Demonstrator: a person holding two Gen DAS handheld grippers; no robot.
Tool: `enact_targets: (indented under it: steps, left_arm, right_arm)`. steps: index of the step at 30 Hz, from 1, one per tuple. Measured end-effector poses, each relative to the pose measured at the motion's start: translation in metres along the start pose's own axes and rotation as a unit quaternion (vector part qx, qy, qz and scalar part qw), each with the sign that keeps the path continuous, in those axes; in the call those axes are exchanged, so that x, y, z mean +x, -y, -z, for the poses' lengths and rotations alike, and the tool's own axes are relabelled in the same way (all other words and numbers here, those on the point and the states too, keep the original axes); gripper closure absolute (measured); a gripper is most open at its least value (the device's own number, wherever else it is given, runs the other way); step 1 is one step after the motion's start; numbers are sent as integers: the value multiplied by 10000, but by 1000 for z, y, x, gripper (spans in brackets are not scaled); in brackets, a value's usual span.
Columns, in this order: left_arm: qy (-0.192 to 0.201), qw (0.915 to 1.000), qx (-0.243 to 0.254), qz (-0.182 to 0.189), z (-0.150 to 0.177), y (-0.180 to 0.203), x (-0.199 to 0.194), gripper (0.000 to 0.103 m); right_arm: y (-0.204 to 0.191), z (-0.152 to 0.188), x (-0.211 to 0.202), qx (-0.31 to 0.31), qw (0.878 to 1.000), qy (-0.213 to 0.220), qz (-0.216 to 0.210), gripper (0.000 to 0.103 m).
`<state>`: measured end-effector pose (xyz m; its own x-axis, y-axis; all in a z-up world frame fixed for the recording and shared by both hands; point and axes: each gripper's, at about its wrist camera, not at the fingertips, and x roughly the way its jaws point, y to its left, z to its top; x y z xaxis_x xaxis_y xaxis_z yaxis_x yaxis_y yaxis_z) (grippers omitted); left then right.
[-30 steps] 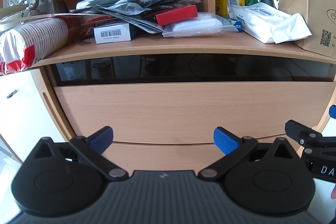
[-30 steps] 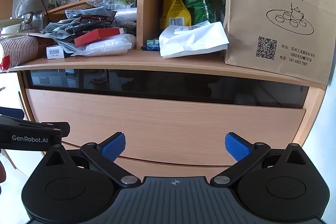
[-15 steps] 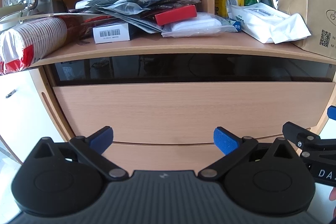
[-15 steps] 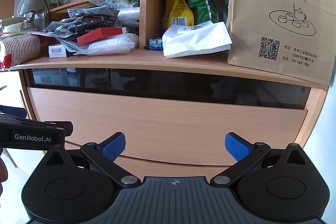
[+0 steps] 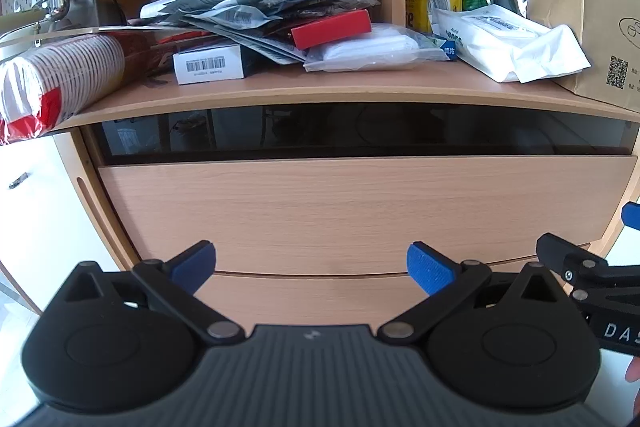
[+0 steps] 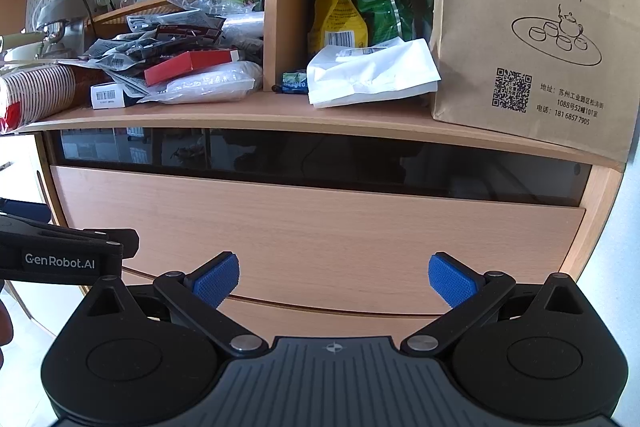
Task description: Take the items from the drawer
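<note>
Wood-grain cabinet, flat drawer front [image 5: 360, 211] closed; left gripper [image 5: 311, 264] and right gripper [image 6: 334, 275] fingers spread, empty.

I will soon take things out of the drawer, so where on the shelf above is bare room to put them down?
Little. One bare strip of shelf runs along its front edge, before the barcode box and the white pouch. Behind it is crowded: the packet pile, the cup stack, and the paper bag on the right.
</note>
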<state>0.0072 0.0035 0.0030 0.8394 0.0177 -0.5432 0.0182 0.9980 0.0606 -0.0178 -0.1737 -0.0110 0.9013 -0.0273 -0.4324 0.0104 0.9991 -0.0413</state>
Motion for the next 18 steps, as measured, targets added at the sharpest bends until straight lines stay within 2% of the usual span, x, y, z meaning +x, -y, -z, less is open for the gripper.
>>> enact_targets:
  steps: [14,18]
  left_arm:
    - [175,9997,141,-47,-14,-2,13,0]
    - [264,9988,393,-90,-22,0,25,0]
  right_arm:
    - [-7,-18,20,-515,9986,125,53,0]
    - [-9,-24,39,-759,9971,81,18,0]
